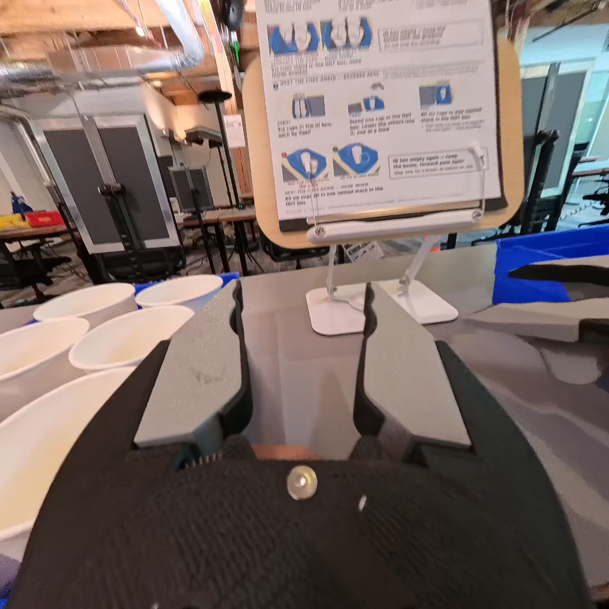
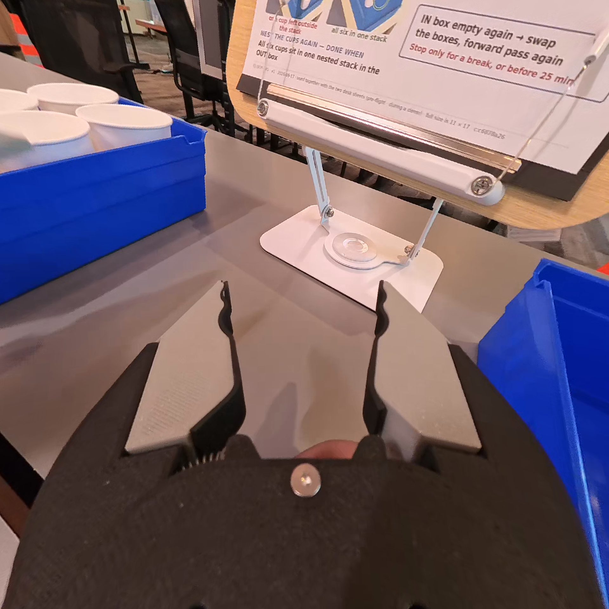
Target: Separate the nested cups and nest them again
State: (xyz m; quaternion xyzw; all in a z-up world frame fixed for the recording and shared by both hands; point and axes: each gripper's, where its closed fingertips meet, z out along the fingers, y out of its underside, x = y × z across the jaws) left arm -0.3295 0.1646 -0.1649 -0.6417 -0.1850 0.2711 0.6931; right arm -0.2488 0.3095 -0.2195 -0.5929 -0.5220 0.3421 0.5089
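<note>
Left claw [image 1: 304, 293]: wide, empty, above the worktop [image 1: 296, 346]. Right claw [image 2: 301, 290]: wide, empty. Cups [image 2: 123, 125]: white, upright, apparently all separate, in the left blue bin [image 2: 99, 194]. Right blue bin [image 2: 543, 379]: interior mostly hidden. You pinch one rim lightly, lift straight, nest squarely.
</note>
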